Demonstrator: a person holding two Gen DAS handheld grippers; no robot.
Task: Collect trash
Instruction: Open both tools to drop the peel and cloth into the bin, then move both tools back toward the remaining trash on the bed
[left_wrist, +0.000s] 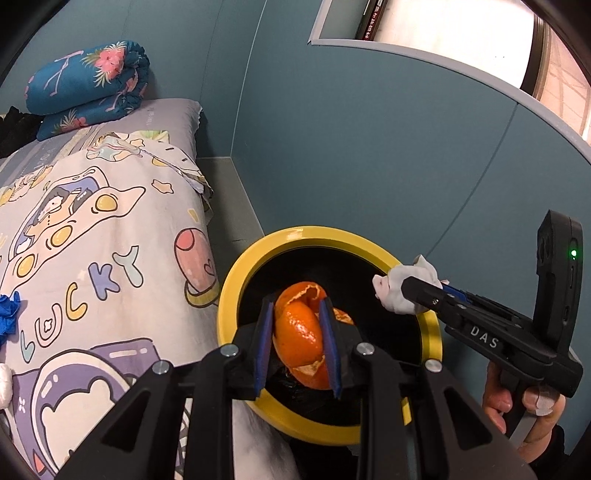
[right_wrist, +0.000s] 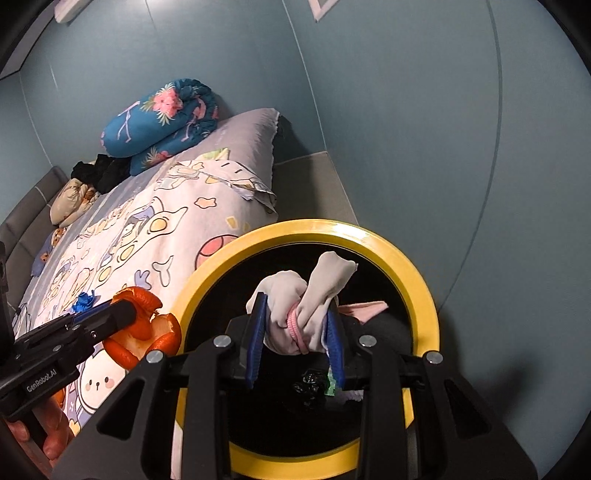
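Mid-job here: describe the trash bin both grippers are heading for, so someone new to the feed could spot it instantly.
Find the bed with the cartoon quilt against the blue wall. At its near corner, wedged between quilt and wall, stands the trash bin. Its broad yellow ring rim around a black-lined mouth sets it apart; nothing else nearby is round or yellow.

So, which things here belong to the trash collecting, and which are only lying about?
Belonging to the job:
- orange citrus peel, held in left tongs
- crumpled white tissue wad, held in right tongs
- yellow-rimmed round black bin

Only lying about:
- rolled blue floral quilt
- cartoon-print bedsheet
- grey pillow
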